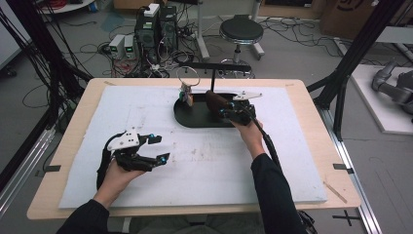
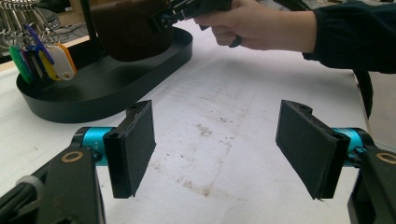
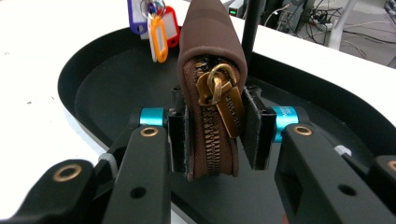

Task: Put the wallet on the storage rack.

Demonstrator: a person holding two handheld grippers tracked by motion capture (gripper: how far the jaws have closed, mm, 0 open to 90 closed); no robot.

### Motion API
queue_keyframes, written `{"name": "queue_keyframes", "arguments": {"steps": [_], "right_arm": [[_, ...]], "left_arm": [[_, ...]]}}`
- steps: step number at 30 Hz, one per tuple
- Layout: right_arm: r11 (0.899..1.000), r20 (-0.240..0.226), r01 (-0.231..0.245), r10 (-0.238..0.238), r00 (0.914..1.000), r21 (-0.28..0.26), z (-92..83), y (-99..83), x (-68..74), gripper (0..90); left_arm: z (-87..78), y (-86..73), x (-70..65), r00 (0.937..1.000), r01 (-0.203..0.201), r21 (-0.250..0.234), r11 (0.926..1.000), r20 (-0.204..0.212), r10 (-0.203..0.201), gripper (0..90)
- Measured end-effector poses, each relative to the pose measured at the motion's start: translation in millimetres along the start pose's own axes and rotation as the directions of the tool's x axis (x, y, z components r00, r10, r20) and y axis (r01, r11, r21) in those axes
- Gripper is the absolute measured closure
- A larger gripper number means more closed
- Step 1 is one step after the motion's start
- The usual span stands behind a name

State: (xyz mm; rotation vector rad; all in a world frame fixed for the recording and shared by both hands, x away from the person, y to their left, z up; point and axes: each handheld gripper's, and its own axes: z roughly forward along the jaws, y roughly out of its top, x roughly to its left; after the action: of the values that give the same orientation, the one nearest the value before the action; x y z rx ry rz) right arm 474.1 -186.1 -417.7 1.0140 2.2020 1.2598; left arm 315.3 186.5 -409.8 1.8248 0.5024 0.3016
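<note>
A brown zip pouch [image 1: 213, 101] [image 3: 210, 46] stands on edge over the black oval tray [image 1: 187, 119] [image 3: 88, 93], brass zip pull facing the right gripper view. My right gripper [image 1: 225, 113] [image 3: 212, 135] is shut on the pouch's near end, a pad on either side. A bunch of keys with coloured tags [image 1: 186, 95] [image 2: 42, 58] [image 3: 156, 23] hangs at the tray's left end. My left gripper [image 1: 160, 148] [image 2: 217, 144] is open over the white mat at the left, nothing between its pads. The left gripper view has the pouch [image 2: 126, 32] and the right hand [image 2: 252, 23] farther off.
A black post with a cross bar [image 1: 213, 78] rises from the tray and carries the key ring. A white foam mat [image 1: 195, 165] covers most of the wooden table [image 1: 73, 126]. Beyond the far edge stand a stool [image 1: 241, 31] and computers with cables [image 1: 156, 29].
</note>
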Motion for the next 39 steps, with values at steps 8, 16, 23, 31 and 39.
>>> {"name": "queue_keyframes", "arguments": {"steps": [8,16,23,31,39], "right_arm": [[1.000,0.009,-0.003,0.003,1.0000,0.010,9.2,-5.0,3.3,67.0],[0.999,0.010,-0.003,0.003,0.9999,0.047,5.4,-5.0,0.8,60.5],[0.999,0.035,0.000,-0.001,0.9994,0.046,-5.6,0.1,0.9,39.5],[1.000,0.008,0.008,-0.008,0.9999,-0.008,-45.0,10.2,-1.8,30.3],[0.998,-0.039,0.014,-0.017,0.9991,-0.058,-97.6,3.5,-2.4,28.1]], "left_arm": [[-0.5,-0.5,0.1,1.0000,-0.003,-0.001,1.0000,0.008,0.003,28.2],[0.1,-0.3,-0.4,1.0000,-0.002,0.003,1.0000,0.008,0.002,28.2],[1.5,-0.3,1.0,1.0000,-0.001,0.004,1.0000,0.005,0.001,28.2],[3.8,-0.2,3.3,1.0000,0.001,0.008,1.0000,0.001,-0.001,28.2],[6.2,-0.7,5.1,1.0000,-0.005,0.018,0.9998,-0.002,0.005,28.2]]}}
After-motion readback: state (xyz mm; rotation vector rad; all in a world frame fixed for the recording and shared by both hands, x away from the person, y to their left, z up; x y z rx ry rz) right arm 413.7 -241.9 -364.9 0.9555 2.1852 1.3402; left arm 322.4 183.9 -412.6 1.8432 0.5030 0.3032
